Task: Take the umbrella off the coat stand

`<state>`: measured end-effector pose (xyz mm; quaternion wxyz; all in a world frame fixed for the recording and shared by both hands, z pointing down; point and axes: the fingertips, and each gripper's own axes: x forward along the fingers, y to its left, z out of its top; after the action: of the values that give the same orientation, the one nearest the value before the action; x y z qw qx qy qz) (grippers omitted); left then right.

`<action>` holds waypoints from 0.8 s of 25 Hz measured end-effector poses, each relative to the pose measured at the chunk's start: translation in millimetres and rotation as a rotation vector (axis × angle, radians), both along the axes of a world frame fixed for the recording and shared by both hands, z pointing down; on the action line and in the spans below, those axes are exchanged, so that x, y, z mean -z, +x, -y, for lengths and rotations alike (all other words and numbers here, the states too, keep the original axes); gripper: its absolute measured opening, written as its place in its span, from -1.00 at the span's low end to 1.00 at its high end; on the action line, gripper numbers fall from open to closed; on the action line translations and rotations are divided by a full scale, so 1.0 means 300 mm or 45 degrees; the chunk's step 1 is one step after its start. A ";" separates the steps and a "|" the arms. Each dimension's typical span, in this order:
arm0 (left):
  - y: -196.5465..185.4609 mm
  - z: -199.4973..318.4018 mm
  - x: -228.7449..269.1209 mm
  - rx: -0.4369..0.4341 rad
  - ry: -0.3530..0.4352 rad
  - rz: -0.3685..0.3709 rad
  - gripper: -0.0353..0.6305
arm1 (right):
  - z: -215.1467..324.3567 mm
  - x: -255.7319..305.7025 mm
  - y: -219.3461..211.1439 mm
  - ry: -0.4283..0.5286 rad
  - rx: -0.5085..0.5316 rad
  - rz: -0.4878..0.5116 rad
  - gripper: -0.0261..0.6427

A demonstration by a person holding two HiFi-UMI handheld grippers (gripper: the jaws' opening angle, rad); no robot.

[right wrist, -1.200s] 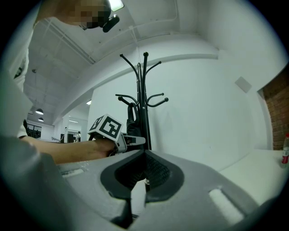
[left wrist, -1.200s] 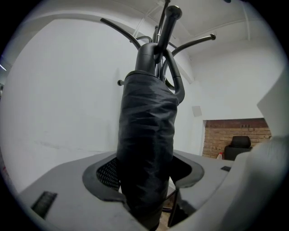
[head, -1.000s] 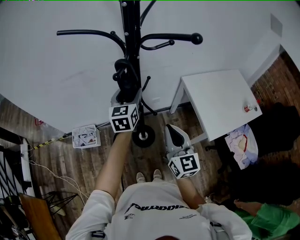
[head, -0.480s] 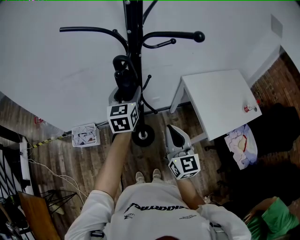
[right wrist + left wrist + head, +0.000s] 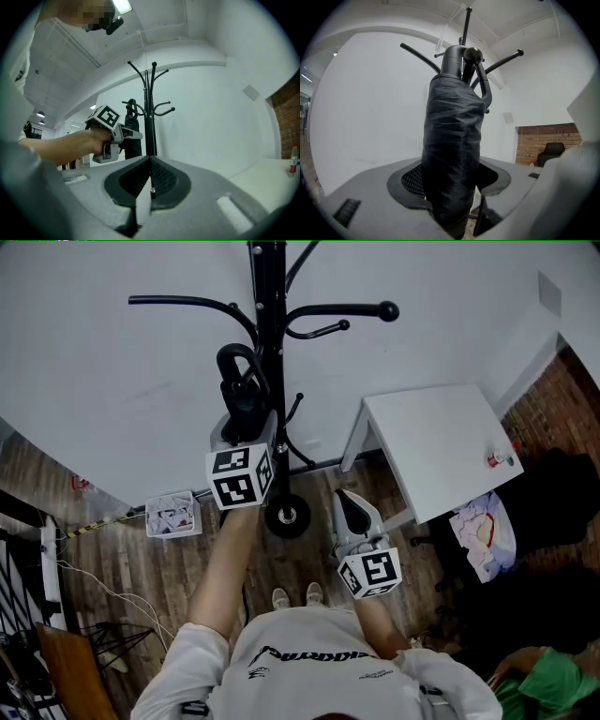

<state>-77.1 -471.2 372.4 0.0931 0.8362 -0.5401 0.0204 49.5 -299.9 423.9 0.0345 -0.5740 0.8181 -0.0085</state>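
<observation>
Got the left gripper point(image 5: 246, 427) clamped round the folded black umbrella point(image 5: 241, 395), hook handle up at 12 o'clock, just beside the coat stand point(image 5: 267, 296) pole. Down at 4 o'clock, got the right gripper point(image 5: 349, 504) clenched shut on nothing, near the white table point(image 5: 441, 442).

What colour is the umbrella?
Black. The umbrella shows best in the left gripper view.

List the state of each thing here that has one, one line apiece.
umbrella: folded, upright, gripped around its cloth.
left tool: shut on the umbrella.
right tool: shut, nothing in it.
coat stand: upright, no coats on it.
</observation>
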 end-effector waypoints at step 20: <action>-0.081 -0.156 0.110 0.025 0.028 -0.014 -0.10 | -0.069 0.042 -0.061 0.041 0.052 -0.010 -0.93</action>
<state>-101.4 -424.3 339.6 0.0869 0.8319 -0.5480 0.0089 31.1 -279.3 411.4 0.0402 -0.5567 0.8297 0.0061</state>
